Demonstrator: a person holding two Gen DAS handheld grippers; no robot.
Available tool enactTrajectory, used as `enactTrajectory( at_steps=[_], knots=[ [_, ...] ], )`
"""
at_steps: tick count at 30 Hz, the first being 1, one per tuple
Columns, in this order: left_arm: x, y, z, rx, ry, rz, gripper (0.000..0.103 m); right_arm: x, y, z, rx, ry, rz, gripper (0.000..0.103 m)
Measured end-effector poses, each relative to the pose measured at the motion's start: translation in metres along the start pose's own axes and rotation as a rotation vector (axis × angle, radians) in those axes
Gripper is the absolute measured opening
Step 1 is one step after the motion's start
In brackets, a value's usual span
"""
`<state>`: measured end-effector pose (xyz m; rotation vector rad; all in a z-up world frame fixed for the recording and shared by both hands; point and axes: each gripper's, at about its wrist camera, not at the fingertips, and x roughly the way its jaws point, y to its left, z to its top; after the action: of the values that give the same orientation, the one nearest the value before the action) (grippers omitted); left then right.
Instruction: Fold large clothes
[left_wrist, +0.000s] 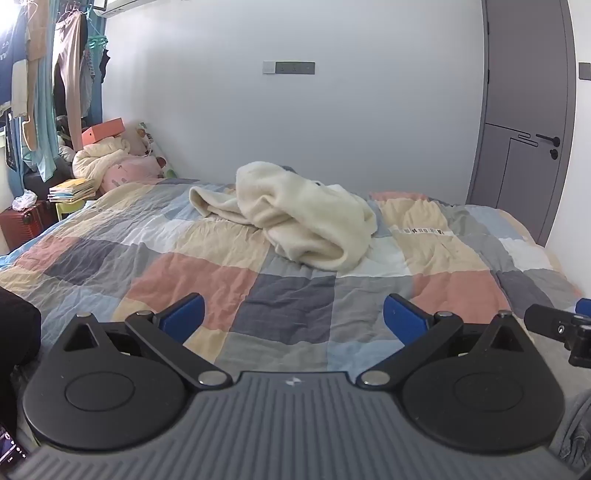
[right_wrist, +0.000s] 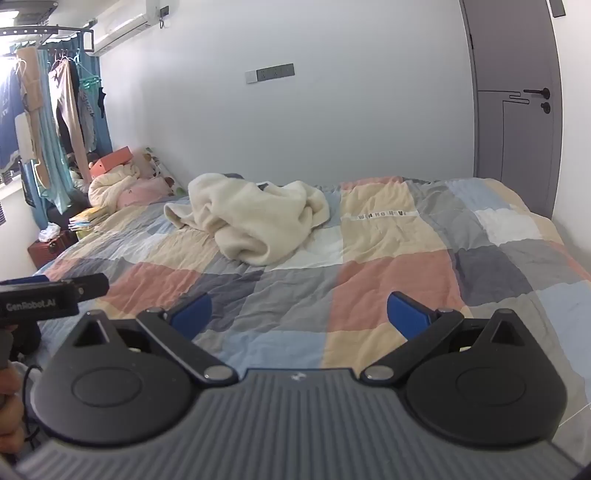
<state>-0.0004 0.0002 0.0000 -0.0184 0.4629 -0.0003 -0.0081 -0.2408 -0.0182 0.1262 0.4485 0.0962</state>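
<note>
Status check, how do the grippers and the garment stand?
Left gripper, right gripper open, empty. Cream garment crumpled on bed, untouched. Nothing between.

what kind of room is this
Most likely a bedroom in a home. A bed with a patchwork quilt fills the view, a crumpled cream garment lies on it, and clothes hang on a rack by the window at the far left.
</note>
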Motion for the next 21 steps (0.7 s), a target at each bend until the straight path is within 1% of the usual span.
enactTrajectory(
  at_steps=[1,6,10,13,16,21],
  knots=[
    [-0.0003,0.0002,-0.0002,-0.002,-0.003,-0.004,0.103,0.0006,0.0004,0.0011,-0.005,0.013,-0.002,0.103],
    [-0.0046,0.0059,-0.0016,-0.005,0.006,-0.012,0.103,0.0002,0.0002,0.0049,0.003,0.008,0.004,0.103],
    [-0.0062,0.0101,0.0003,-0.001,0.003,0.001,0.103,-0.0009,-0.0034,-0.0012,-0.007,0.006,0.002,0.103],
    [-0.0021,0.001,0.0012,-0.001,0.007,0.012,0.103,-0.0029,-0.0007,0.0006,0.002,0.015,0.001,0.103],
    [-0.0046,0.0017,0.001,-0.006,0.002,0.022,0.103,-0.0041,0.0031,-0.0018,0.003,0.013,0.003,0.103],
    [-0.0058,0.0036,0.0017,-0.012,0.005,0.02,0.103,-0.0024,-0.0001,-0.0019,0.008,0.012,0.007,0.103]
  ],
)
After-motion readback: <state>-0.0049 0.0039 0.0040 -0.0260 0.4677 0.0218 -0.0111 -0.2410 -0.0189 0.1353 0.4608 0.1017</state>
